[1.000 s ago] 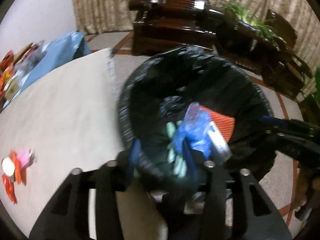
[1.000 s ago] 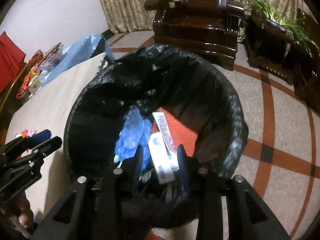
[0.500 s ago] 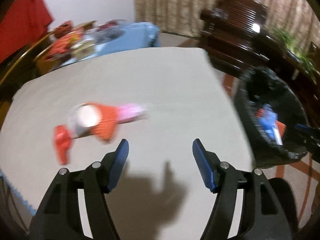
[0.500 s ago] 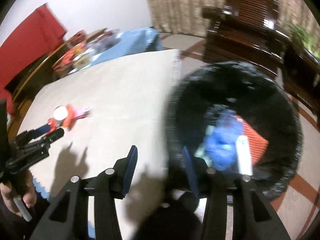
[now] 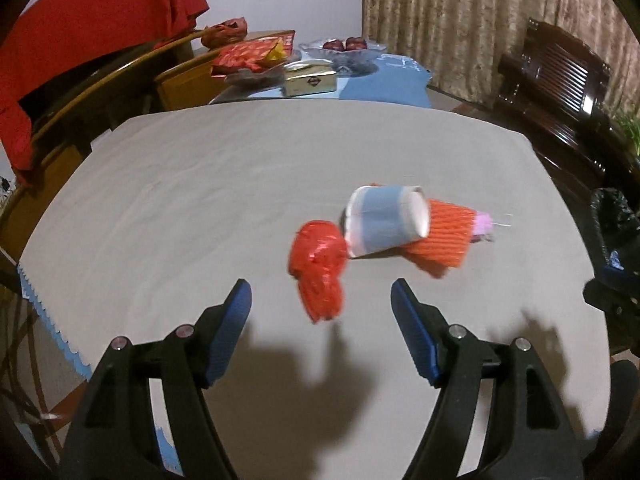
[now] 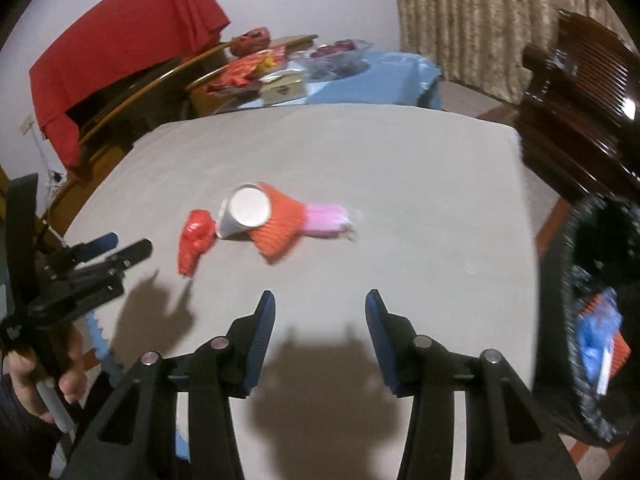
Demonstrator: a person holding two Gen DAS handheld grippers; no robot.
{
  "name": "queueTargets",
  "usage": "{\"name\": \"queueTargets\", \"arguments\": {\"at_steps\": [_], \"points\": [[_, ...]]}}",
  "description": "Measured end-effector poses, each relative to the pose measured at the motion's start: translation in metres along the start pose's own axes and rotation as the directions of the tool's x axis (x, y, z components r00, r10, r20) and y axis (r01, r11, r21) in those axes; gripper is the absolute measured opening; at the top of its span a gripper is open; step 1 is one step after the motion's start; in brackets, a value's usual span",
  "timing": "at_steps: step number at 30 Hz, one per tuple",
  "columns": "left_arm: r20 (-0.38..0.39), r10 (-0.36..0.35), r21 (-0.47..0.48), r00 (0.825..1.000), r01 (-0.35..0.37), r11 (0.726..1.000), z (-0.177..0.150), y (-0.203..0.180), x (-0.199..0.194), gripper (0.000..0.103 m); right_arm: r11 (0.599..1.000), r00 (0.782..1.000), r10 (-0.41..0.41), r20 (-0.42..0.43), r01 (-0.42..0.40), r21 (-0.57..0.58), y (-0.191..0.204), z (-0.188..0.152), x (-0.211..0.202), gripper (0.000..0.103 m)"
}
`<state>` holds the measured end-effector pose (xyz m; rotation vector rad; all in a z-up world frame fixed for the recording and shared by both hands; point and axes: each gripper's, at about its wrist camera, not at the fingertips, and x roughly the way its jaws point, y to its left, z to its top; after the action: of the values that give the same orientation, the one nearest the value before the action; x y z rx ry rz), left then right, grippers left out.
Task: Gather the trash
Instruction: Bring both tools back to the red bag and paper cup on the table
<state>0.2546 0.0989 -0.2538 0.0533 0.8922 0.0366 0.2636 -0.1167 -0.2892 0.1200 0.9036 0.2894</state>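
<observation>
A small heap of trash lies on the grey tablecloth (image 5: 200, 200): a crumpled red wrapper (image 5: 318, 268), a paper cup (image 5: 386, 220) tipped on its side, an orange ribbed piece (image 5: 446, 236) and a pink packet (image 6: 326, 220). My left gripper (image 5: 320, 300) hovers just short of the red wrapper, its jaws opening with nothing between them. My right gripper (image 6: 320, 308) stands open and empty over bare cloth, nearer than the heap. The left gripper (image 6: 116, 244) also shows at the left of the right wrist view, held by a hand (image 6: 36, 384).
A bin lined with a black bag (image 6: 592, 320) stands off the table's right edge, with blue and orange trash inside. A dark wooden armchair (image 5: 560, 92) is at the far right. Behind the table are snack packets, a gold box (image 5: 310, 80) and red cloth (image 5: 80, 20) over chairs.
Both grippers swung left from above the bin to over the table. The trash that was between their fingers is gone from them, and both sets of jaws stand wider.
</observation>
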Motion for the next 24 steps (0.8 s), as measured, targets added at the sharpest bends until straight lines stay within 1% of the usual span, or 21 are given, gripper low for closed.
{"name": "queueTargets", "arguments": {"at_steps": [6, 10, 13, 19, 24], "points": [[-0.015, -0.023, -0.004, 1.000, 0.023, 1.000, -0.001, 0.014, 0.028, 0.071, 0.999, 1.000, 0.022, 0.002, -0.022, -0.028, 0.035, 0.022, 0.034, 0.047], [-0.030, -0.041, 0.005, 0.999, 0.041, 0.999, -0.002, 0.019, 0.050, 0.071, 0.999, 1.000, 0.025, 0.000, -0.025, -0.034, 0.049, 0.031, 0.053, 0.047], [-0.043, -0.049, 0.010, 0.998, 0.050, 0.999, -0.003, 0.021, 0.064, 0.071, 0.999, 1.000, 0.026, -0.006, -0.027, -0.034, 0.054, 0.037, 0.067, 0.047], [-0.054, -0.077, -0.009, 0.996, 0.077, 0.997, -0.002, 0.031, 0.085, 0.071, 0.999, 0.999, 0.027, -0.019, -0.028, -0.037, 0.063, 0.048, 0.095, 0.047], [-0.055, -0.087, 0.009, 0.995, 0.087, 0.996, 0.002, 0.027, 0.096, 0.071, 0.999, 0.999, 0.036, -0.023, -0.037, -0.035, 0.067, 0.053, 0.111, 0.047]]}}
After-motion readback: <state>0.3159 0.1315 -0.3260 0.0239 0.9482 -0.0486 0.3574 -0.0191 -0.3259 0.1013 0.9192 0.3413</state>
